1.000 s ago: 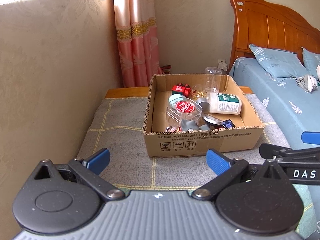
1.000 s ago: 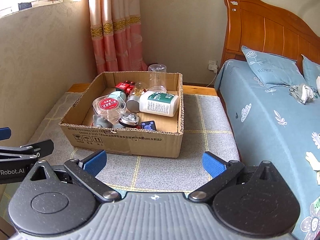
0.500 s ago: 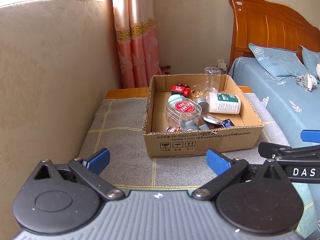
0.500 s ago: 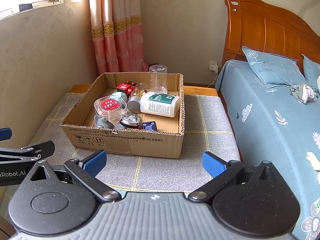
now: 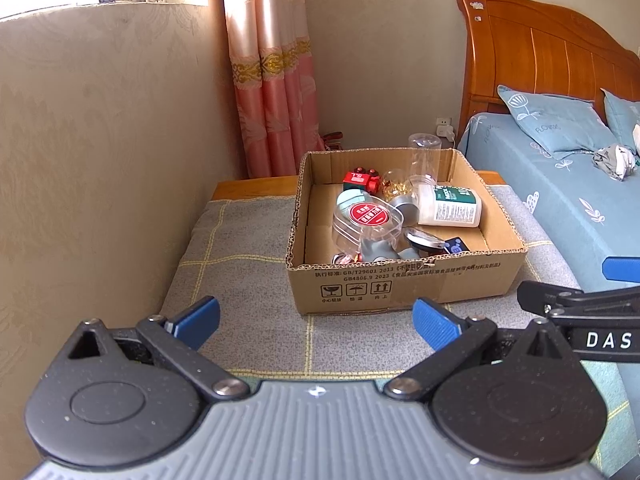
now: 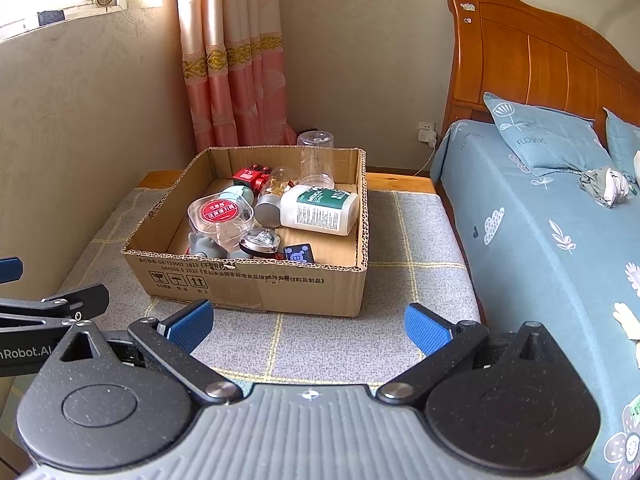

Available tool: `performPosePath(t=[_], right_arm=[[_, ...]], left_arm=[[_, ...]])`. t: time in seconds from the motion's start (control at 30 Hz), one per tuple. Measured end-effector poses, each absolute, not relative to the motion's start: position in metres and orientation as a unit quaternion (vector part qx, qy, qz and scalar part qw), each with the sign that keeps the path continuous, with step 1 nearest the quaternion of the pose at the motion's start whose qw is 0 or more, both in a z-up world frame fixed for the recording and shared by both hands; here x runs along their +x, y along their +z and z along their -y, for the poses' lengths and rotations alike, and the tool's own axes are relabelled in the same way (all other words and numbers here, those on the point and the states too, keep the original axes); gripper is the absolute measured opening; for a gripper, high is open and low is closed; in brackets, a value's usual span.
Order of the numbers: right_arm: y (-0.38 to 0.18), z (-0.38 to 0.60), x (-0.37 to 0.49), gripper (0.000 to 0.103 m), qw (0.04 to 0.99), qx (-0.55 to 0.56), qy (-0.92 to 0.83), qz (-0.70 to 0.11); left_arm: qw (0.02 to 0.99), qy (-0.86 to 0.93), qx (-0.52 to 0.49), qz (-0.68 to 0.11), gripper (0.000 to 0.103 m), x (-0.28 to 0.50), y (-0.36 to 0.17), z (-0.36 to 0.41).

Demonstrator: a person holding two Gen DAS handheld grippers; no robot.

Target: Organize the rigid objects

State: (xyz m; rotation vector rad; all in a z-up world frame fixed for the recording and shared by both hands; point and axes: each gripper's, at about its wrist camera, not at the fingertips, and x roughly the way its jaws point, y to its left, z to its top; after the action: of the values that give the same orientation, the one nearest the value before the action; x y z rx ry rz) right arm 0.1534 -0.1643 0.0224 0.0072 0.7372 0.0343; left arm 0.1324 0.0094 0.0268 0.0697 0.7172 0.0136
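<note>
An open cardboard box stands on a grey checked mat. Inside lie a white bottle with a green label, a clear tub with a red lid label, a red toy, a clear upright jar, a grey figure and several small pieces. My left gripper is open, short of the box's front wall. My right gripper is open too, equally short of it. Neither holds anything.
A bare wall closes the left side; a pink curtain hangs behind the box. A bed with blue sheet and wooden headboard borders the mat's right edge. The mat shows beside the box.
Both grippers have drifted slightly toward the box, which sits a little larger in view. Nothing was gripped or moved.
</note>
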Motion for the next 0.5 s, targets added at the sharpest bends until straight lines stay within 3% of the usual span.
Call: performPosePath(t=[0.5], right_arm=[[0.0230, 0.1644, 0.1535, 0.103, 0.932, 0.002, 0.019, -0.361]], left_arm=[[0.936, 0.007, 0.037, -0.350, 0.102, 0.1325, 0.0262, -0.0092]])
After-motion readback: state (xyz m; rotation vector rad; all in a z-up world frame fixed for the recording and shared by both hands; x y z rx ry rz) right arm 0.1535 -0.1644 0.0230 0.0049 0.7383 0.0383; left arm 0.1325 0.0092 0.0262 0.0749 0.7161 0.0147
